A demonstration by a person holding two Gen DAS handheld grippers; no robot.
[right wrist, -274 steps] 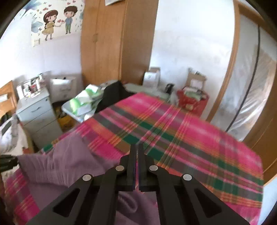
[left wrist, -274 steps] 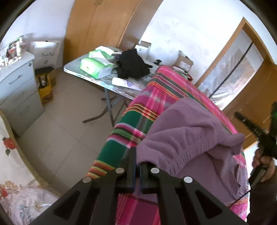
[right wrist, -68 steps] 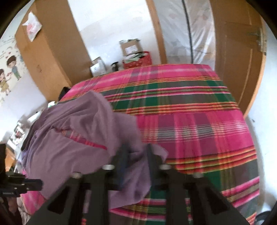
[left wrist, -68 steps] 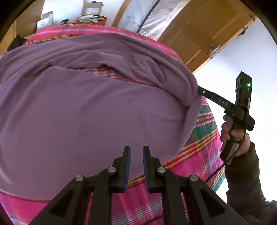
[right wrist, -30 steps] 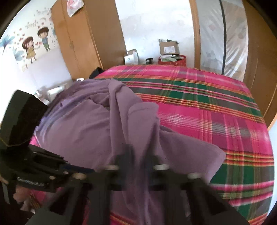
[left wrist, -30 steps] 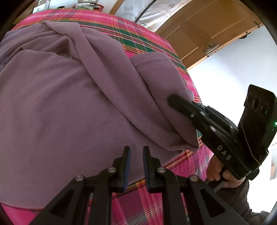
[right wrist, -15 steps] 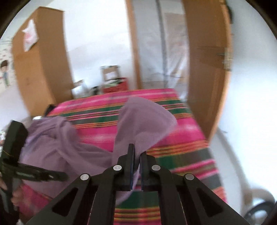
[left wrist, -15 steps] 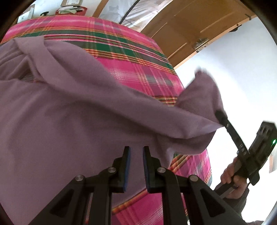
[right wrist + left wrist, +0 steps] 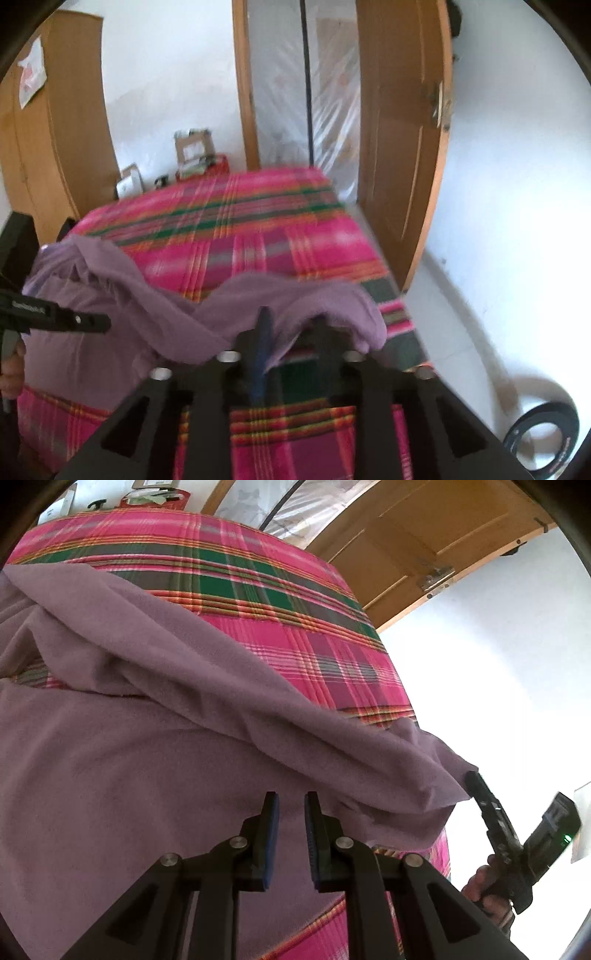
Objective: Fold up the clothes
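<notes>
A purple garment (image 9: pixel 147 775) lies spread and rumpled over the near part of a bed with a pink and green plaid cover (image 9: pixel 277 590). My left gripper (image 9: pixel 290 797) hovers just above the garment, its pads a narrow gap apart with nothing between them. My right gripper (image 9: pixel 293 317) is at the bed's near right corner, and its jaws are opening. The garment's pulled-out corner (image 9: pixel 295 291) drapes loosely over and between its fingertips. The right gripper (image 9: pixel 471 775) also shows at the cloth's right end in the left wrist view. The left gripper (image 9: pixel 103 323) shows at the left of the right wrist view.
A wooden door (image 9: pixel 399 147) stands open just right of the bed (image 9: pixel 240 229). A wardrobe (image 9: pixel 48 147) is at the far left, and boxes (image 9: pixel 192 147) sit beyond the bed's far end. A black ring (image 9: pixel 539 439) lies on the white floor at lower right.
The right gripper carried the garment's corner out to the right, then its jaws parted, and the lifted cloth has sunk onto the bed's corner. The left gripper's gap is unchanged.
</notes>
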